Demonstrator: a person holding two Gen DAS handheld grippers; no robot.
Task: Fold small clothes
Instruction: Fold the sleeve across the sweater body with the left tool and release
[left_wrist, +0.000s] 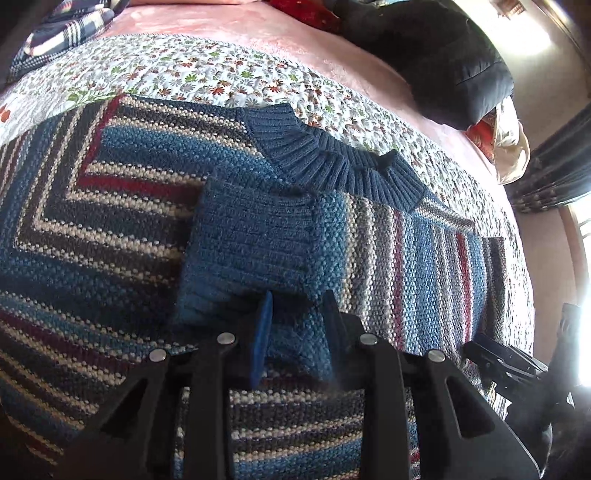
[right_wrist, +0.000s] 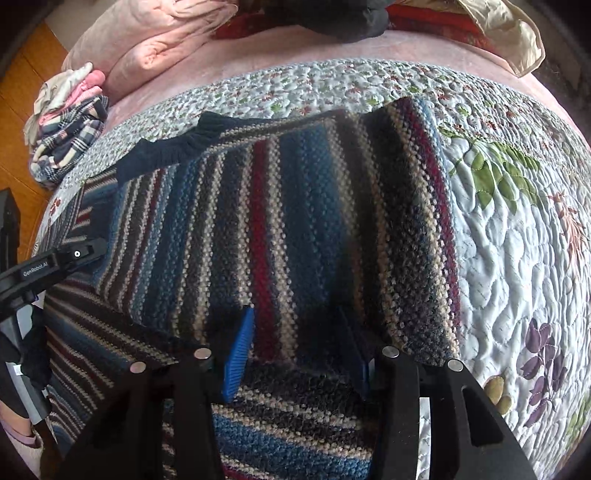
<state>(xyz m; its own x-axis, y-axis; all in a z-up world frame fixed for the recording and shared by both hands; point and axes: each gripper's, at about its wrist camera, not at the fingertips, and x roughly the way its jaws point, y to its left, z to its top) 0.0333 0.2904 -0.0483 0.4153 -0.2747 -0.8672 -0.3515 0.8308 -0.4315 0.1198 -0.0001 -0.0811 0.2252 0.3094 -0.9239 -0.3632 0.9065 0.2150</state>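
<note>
A home bedroom: quilted floral bedspread (right_wrist: 517, 258), pink pillow (right_wrist: 147, 44).

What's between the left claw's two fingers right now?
In the left wrist view, the left claw stands open over the striped sweater, and the folded-in sleeve's blue cuff fills the gap between its fingers. Nothing else lies there.

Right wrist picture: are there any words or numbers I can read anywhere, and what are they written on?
"GenRobot.AI" in white letters, on the black body of the left tongs, at the left edge of the right wrist view.
No other words or numbers show in either view; the sweater and quilt carry only patterns.
</note>
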